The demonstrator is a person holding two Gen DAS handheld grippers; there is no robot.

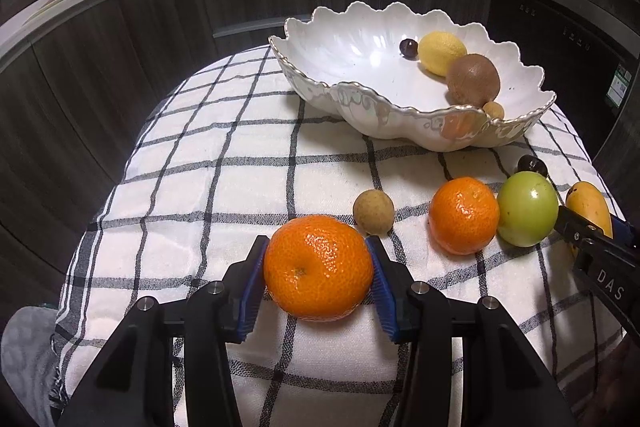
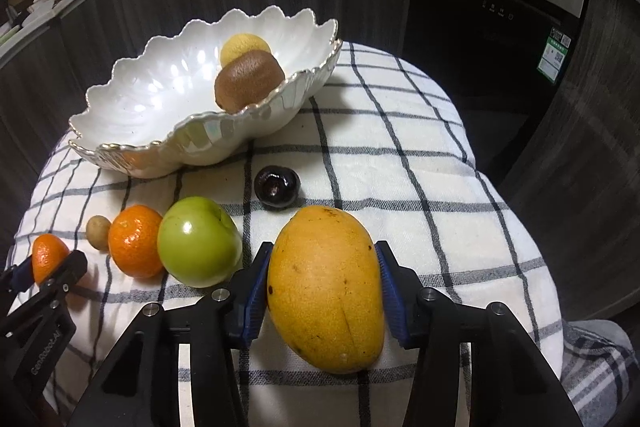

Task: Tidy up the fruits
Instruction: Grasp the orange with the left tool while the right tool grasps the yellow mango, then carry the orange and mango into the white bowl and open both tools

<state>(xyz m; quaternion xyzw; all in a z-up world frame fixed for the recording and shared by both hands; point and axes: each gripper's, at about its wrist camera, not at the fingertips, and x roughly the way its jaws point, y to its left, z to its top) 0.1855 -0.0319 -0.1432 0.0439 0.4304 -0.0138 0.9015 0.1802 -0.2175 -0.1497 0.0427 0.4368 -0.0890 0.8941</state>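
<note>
Left claw (image 1: 318, 269) grips round orange mandarin (image 1: 318, 267), right claw (image 2: 322, 287) grips yellow mango (image 2: 325, 289); four fruits bowled, four more loose beyond claws.

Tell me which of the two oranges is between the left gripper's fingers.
The larger orange, nearest the left wrist camera, sits between the left gripper's blue pads. The other orange lies free on the cloth beside the green apple.

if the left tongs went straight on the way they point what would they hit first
The tangerine: it already sits between the left tongs, pads on both its sides. Just beyond it lies the small brown longan, though depth is hard to judge.
</note>
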